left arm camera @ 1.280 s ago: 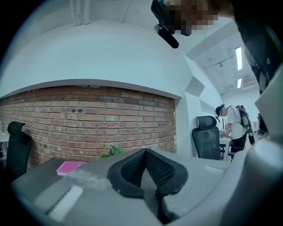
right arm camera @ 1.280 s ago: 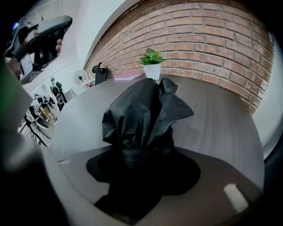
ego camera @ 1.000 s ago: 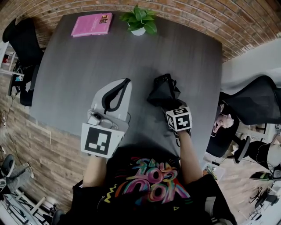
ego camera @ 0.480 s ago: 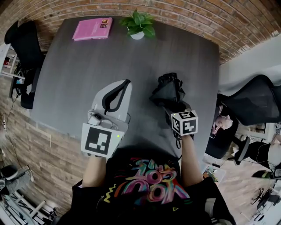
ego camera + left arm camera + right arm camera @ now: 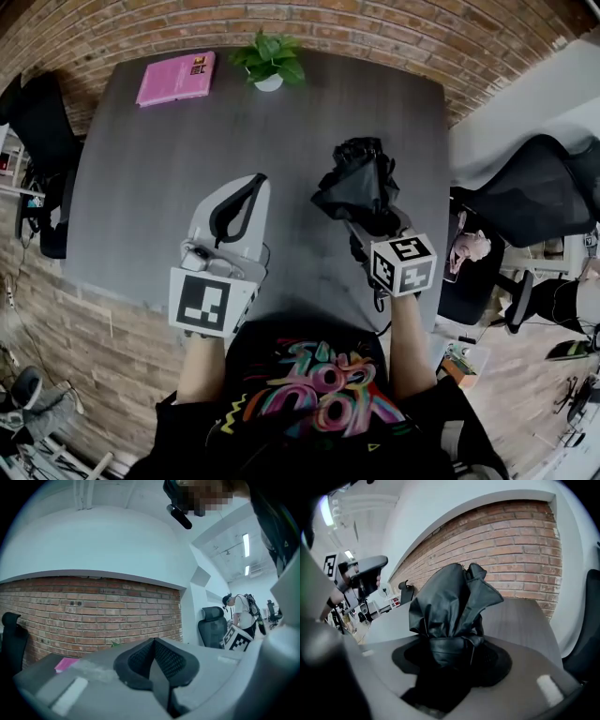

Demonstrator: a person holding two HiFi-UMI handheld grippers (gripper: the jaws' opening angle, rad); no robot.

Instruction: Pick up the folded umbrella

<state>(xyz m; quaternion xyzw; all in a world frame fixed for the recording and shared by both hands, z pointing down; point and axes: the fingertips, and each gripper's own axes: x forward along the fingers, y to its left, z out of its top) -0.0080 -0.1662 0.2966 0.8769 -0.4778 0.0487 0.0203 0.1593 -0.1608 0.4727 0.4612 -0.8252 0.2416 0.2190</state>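
Observation:
The folded black umbrella (image 5: pixel 356 186) hangs above the dark grey table (image 5: pixel 141 178), right of centre, clear of the surface. My right gripper (image 5: pixel 367 223) is shut on its near end, and the loose canopy folds (image 5: pixel 452 604) stick out beyond the jaws in the right gripper view. My left gripper (image 5: pixel 236 195) hovers over the table's near left part, level, with its black pads (image 5: pixel 154 660) pressed together and nothing between them.
A pink book (image 5: pixel 175 78) lies at the table's far left and a small potted plant (image 5: pixel 267 62) stands at the far middle. Black office chairs (image 5: pixel 539 192) stand right of the table and at its left (image 5: pixel 37 122). A brick wall (image 5: pixel 511 550) runs behind.
My right gripper has risen with the umbrella, lifting it off the table. The left gripper has stayed where it was.

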